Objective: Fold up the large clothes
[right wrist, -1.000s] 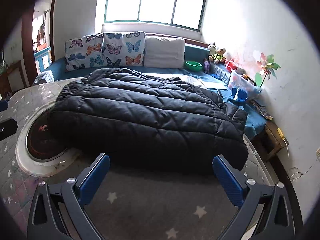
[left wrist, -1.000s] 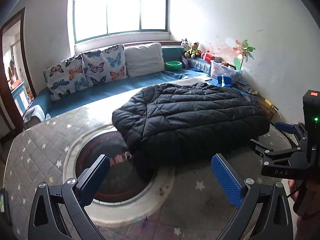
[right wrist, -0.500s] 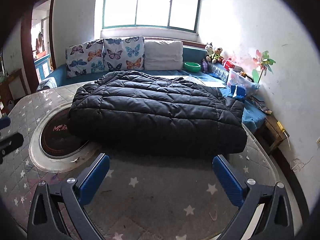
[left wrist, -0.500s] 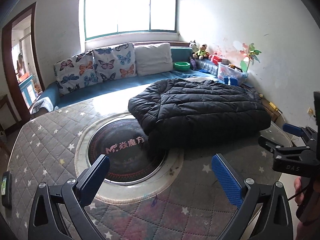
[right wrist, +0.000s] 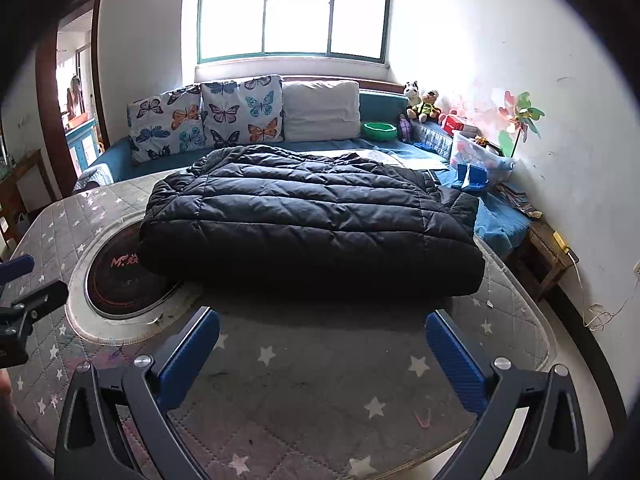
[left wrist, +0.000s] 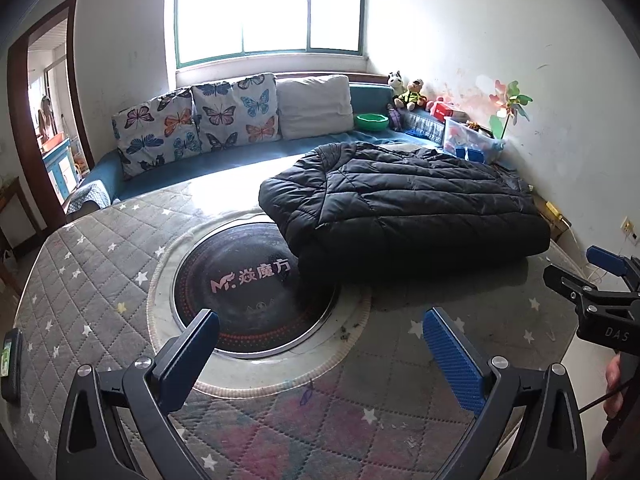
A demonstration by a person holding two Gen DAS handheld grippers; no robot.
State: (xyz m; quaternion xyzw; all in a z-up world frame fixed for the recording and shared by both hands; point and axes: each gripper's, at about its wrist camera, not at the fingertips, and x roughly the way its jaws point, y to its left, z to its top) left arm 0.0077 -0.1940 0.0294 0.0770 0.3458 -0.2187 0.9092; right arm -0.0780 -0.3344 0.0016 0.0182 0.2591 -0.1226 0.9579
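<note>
**Puffer jacket folded up, both tools hanging back with nothing in them**

So your black quilted puffer jacket [right wrist: 312,224] is sitting as a thick folded bundle on the far half of the desk [right wrist: 320,380], the one with the grey star-print quilted cover. Its left end hangs over the edge of the round black glass hotplate [left wrist: 248,280] sunk into the middle of the desk, the one with the pinkish logo on it. From the left wrist camera the jacket [left wrist: 404,208] sits up and to the right, with the hotplate mostly uncovered in front of it.

Your left tool [left wrist: 320,350] is spread wide with nothing between its blue pads, hovering over the near rim of the hotplate, well clear of the jacket. Your right tool [right wrist: 322,350] is the same deal: wide, holding nothing, over bare star fabric just short of the jacket's near edge. Each tool shows up at the edge of the other's camera too.

Behind the desk there's a teal sofa [right wrist: 120,160] with two butterfly-print cushions [right wrist: 208,116] and a plain white pillow [right wrist: 320,110]. A green bowl [right wrist: 380,130] sits to the right of the pillow, then some stuffed toys [right wrist: 420,104] in the corner. A colourful pinwheel [right wrist: 520,116] stands by the right wall, and a big bright window [right wrist: 292,8] is above the sofa.
</note>
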